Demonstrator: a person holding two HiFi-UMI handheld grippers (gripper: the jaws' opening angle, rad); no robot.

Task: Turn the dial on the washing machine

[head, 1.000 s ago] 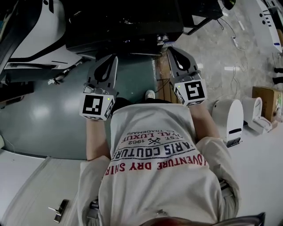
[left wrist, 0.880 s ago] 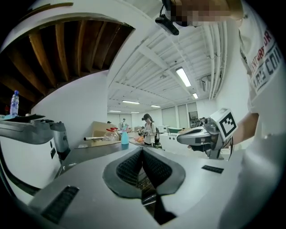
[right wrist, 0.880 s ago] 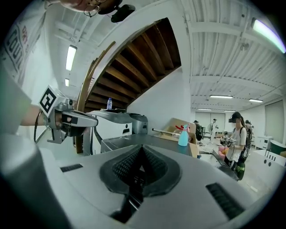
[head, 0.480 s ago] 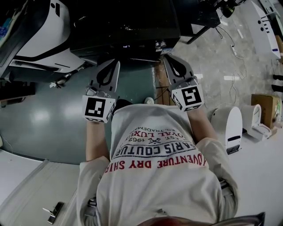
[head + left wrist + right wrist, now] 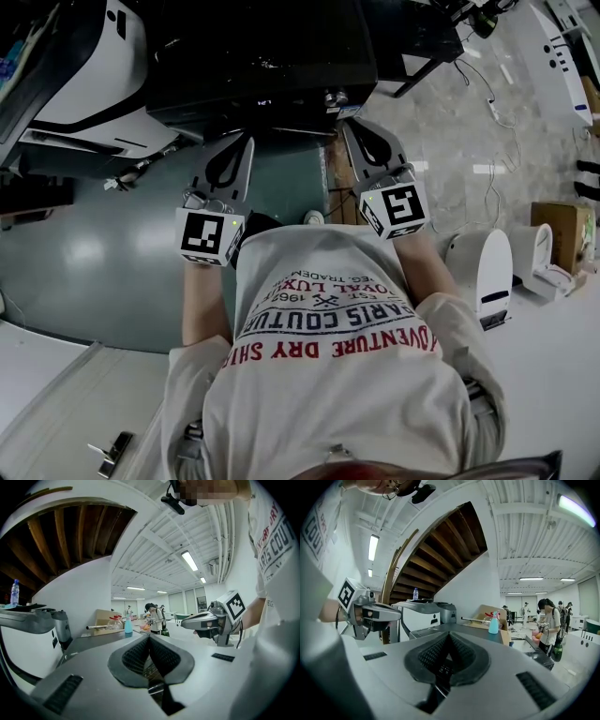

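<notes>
- Barely displaced since the earlier frames: both tongs sit marginally lower in the head view, tips at the same dark front edge as before.
- Shut pad to pad along one line, nothing between: left tongs [image 5: 246, 141], held out nearly level toward the machine's front, marker cube [image 5: 208, 234] at the rear.
- Likewise closed and empty: right tongs [image 5: 350, 125], alongside the left tongs but apart from them, tip at the machine's front right corner.
- Directly ahead of both tips, filling the top centre of the head view: washing machine [image 5: 262, 56], a dark box with a small lit readout [image 5: 265, 101] on its front edge.
- Position of the dial: not identifiable with certainty.
- Just beside the right tongs' tip at that front right corner: small silvery round part [image 5: 331, 97]; contact cannot be told.
- Behind the cubes in the lower half of the head view: bare forearms and printed shirt [image 5: 328, 347].
- Under the left tongs: grey-green floor [image 5: 103, 253].
- To the right: pale tiled floor [image 5: 450, 122].
- Background of the right gripper view: blue spray bottle [image 5: 493, 623] just beside a cardboard box [image 5: 480, 613], clear water bottle [image 5: 415, 593] upright on a pale unit, wooden stair underside [image 5: 440, 545], people [image 5: 547, 620] standing well beyond.
</notes>
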